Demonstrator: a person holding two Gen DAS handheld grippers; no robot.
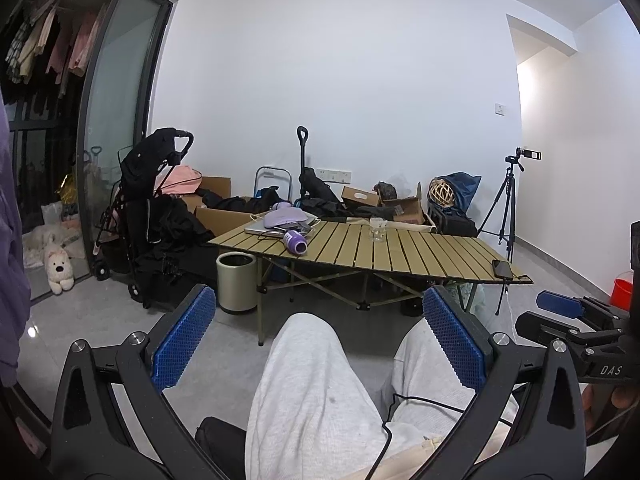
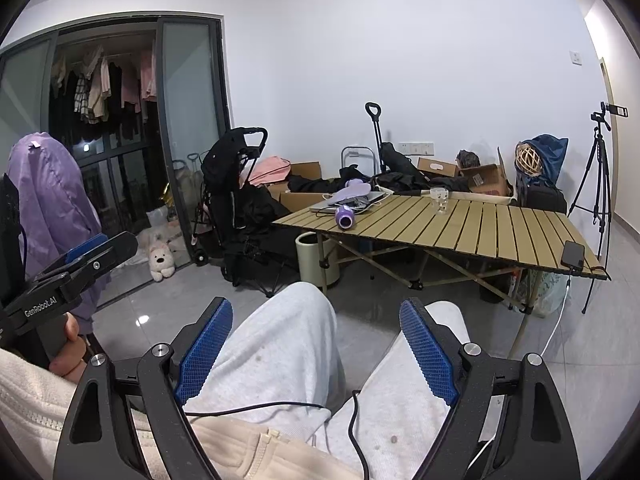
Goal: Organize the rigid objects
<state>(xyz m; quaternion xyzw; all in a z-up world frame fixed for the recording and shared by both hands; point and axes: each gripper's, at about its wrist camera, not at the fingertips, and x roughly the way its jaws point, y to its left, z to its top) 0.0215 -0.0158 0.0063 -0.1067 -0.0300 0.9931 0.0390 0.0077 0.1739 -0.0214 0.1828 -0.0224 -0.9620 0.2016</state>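
A slatted folding table (image 1: 424,254) (image 2: 500,224) stands across the room. On it lie a purple hair dryer (image 1: 295,242) (image 2: 345,216), a laptop (image 1: 264,230) (image 2: 362,202) under a lilac item (image 1: 285,216) (image 2: 354,191), a clear glass (image 1: 377,229) (image 2: 439,199) and a black phone (image 1: 502,269) (image 2: 573,254). My left gripper (image 1: 320,312) is open and empty above the person's knees, far from the table. My right gripper (image 2: 316,320) is open and empty too. The right gripper shows side-on in the left wrist view (image 1: 560,305), the left one in the right wrist view (image 2: 86,252).
A cylindrical bin (image 1: 236,282) (image 2: 316,256) stands at the table's left end. A black stroller (image 1: 148,208) (image 2: 236,196), cardboard boxes (image 1: 400,202) and bags line the far wall. A tripod (image 1: 506,204) (image 2: 596,200) stands right. A plush dog (image 1: 58,270) lies by the glass door. A red bucket (image 1: 622,292) stands far right.
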